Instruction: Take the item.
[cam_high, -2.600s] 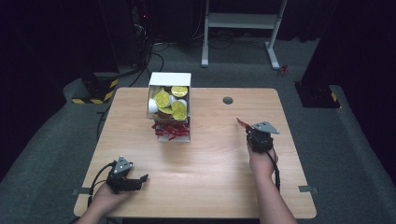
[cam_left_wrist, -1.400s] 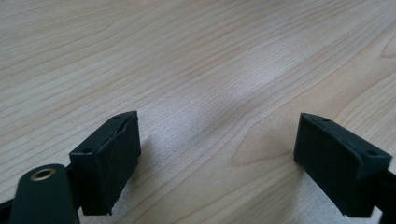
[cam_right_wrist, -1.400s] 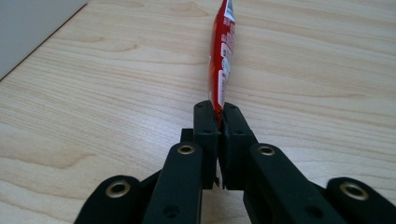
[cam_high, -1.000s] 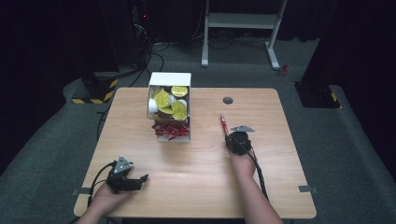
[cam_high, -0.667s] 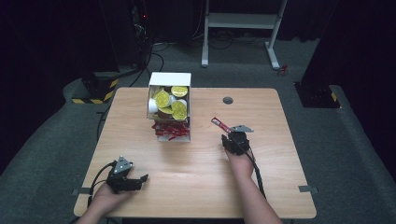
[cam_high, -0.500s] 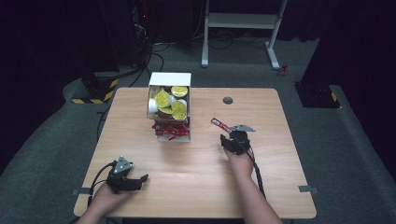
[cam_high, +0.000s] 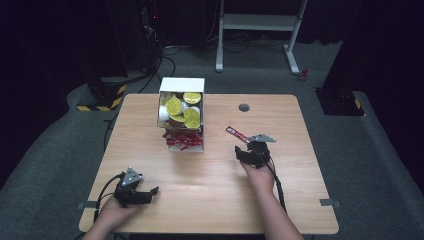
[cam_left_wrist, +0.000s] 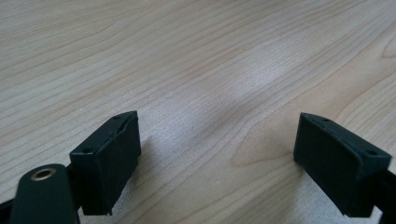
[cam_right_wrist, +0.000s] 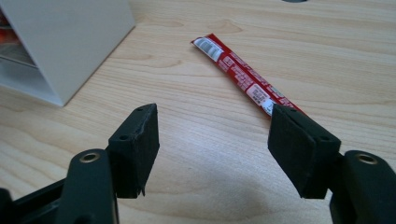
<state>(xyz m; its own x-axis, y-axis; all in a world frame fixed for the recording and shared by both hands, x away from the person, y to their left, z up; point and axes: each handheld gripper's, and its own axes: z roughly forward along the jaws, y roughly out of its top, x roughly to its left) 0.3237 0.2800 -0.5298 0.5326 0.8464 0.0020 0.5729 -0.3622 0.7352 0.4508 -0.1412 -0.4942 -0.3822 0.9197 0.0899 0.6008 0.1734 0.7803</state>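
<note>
Wooden worktop (cam_high: 210, 190), dark room: right gripper (cam_right_wrist: 212, 135), fingers just spread, empty, has released red sachet (cam_right_wrist: 243, 74), lying flat just beyond right finger, near white box (cam_high: 181, 87). Left gripper (cam_left_wrist: 219, 149) idle, fingers apart.

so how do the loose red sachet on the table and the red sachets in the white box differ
The loose red sachet lies flat and alone on the bare table, by the right claw; the boxed red sachets sit heaped in the white box, below yellow-lidded cups. Both are red sachets.
</note>
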